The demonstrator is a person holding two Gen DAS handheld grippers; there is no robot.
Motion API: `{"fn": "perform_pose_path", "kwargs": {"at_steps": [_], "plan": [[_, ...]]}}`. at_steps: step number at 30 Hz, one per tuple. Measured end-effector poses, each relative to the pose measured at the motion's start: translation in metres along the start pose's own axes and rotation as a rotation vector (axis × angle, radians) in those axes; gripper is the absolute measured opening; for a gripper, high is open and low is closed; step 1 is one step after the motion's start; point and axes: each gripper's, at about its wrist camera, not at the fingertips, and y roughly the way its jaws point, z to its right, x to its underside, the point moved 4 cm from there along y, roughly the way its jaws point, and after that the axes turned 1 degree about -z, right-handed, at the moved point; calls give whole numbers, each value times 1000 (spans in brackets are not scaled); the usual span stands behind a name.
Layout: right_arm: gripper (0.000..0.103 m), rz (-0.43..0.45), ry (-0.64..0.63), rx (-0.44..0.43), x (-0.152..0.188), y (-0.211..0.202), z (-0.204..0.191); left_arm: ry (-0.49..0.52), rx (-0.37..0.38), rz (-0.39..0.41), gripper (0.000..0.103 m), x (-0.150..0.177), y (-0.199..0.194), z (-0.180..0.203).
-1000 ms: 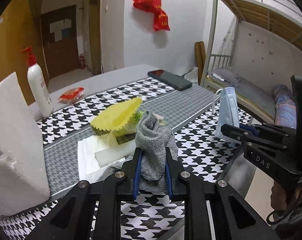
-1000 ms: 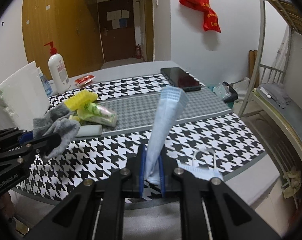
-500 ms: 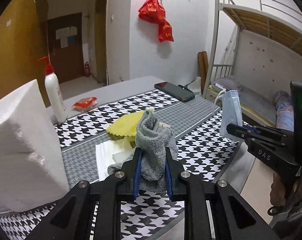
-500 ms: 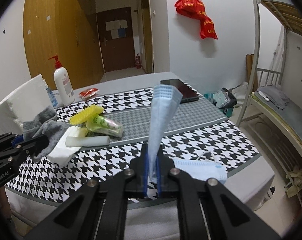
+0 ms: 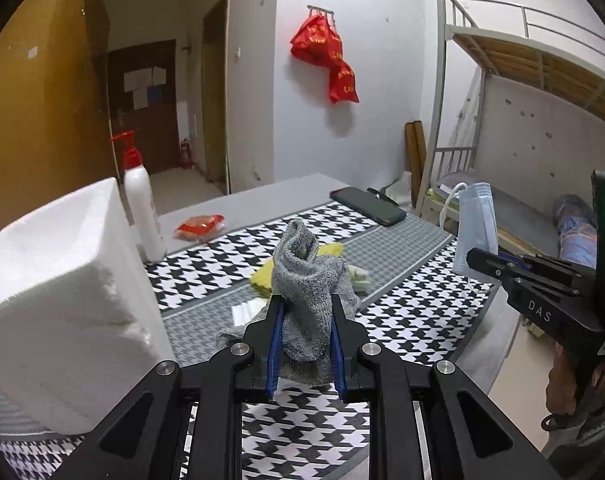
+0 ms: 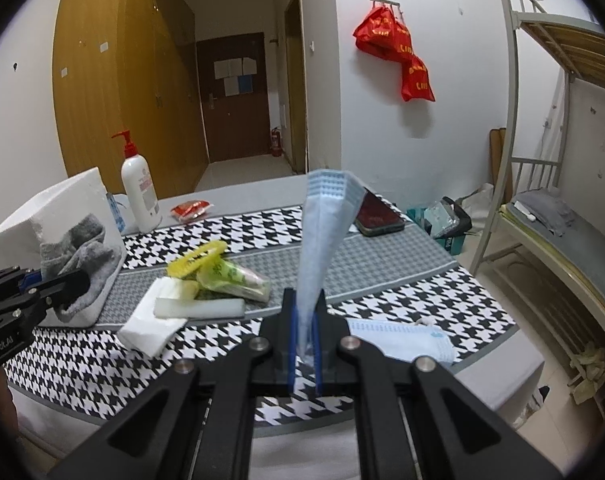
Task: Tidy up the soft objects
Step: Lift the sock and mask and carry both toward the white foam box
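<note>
Left view: my left gripper is clamped on the grey sock, held above the table beside the foam box. My right gripper holds the mask at the right.

Right view: my right gripper pinches that mask upright. Only here show a second mask lying flat, a tissue and a green packet.

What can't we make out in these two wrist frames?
- Inside of the white foam box: left wrist view shows only its outer walls and rim; hidden.
- Lower end of the gray sock: left wrist, covered by the left gripper fingers.
- Label text on the pump bottle: right wrist, too small.
- Second mask on the table: right wrist, partly behind the right gripper, shut on the blue mask.
</note>
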Motion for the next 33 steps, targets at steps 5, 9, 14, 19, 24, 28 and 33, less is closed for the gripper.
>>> {"fn": "perform_pose_path", "kwargs": {"at_steps": [5, 9, 14, 19, 24, 28, 33], "plan": [[9, 29, -10, -8, -4, -7, -12, -10, 10, 29, 22, -6, -12, -8], [9, 43, -13, -17, -7, -11, -21, -13, 2, 49, 22, -8, -18, -14], [9, 66, -14, -39, -13, -15, -30, -15, -18, 66, 22, -12, -29, -20], [9, 71, -11, -55, -16, -13, -37, -15, -49, 87, 22, -17, -39, -26], [9, 96, -28, -72, -24, -15, -46, -22, -86, 126, 22, -25, -51, -37], [9, 110, -39, -91, -29, -18, -53, -33, -116, 150, 22, -31, -58, -45], [9, 127, -44, -108, -36, -19, -59, -34, -154, 180, 22, -29, -68, -48]]}}
